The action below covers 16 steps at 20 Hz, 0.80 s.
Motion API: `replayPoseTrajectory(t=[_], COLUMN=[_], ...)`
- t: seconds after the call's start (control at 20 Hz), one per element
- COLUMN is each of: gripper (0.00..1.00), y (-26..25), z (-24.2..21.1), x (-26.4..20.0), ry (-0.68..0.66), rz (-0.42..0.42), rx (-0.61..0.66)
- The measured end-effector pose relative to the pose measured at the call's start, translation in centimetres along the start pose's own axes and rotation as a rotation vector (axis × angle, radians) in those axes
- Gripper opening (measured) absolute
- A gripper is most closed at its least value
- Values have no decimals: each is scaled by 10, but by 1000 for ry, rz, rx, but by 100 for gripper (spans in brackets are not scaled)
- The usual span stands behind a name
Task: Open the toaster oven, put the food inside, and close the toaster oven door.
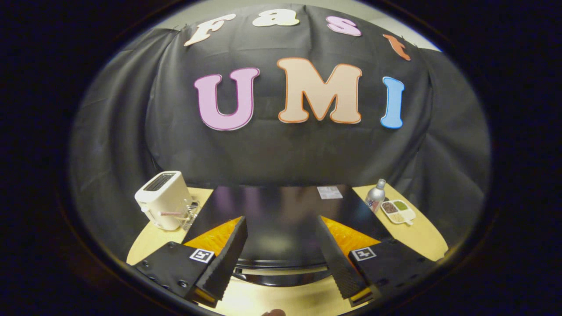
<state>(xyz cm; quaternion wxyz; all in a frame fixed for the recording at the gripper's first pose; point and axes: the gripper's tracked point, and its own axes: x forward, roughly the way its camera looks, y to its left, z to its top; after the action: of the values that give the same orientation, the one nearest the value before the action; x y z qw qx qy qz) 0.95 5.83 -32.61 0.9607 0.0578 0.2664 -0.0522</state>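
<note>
The toaster oven (281, 206) is a glossy black box on a pale wooden table, and I look down on its flat top from the front. A white label (329, 192) sits near its back edge. Along its front edge, below the fingers, runs a silvery bar (281, 271) that looks like the door handle. The door face itself is hidden from this angle. My gripper (281, 221) hovers over the front part of the oven top, open, its fingers wide apart with nothing between them. A small brownish shape (274, 312) peeks in at the very bottom; what it is cannot be told.
A white slot toaster (163, 199) stands on the table (421, 237) left of the oven. To the right of the oven are a silver bottle (376, 195) and a small white divided dish (398, 211) with seasonings. Black cloth closes the booth behind.
</note>
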Motion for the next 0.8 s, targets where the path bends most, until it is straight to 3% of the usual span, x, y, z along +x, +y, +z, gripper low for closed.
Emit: replayPoseTrajectory(t=[0.25,0.45,0.8], gripper=[97,98,97], y=[0,-2,-7], z=[-33,-38,-48], x=[-2,-11,-27], ry=[72,63,67], rz=[-3,-5,5], rx=[-12,48,40])
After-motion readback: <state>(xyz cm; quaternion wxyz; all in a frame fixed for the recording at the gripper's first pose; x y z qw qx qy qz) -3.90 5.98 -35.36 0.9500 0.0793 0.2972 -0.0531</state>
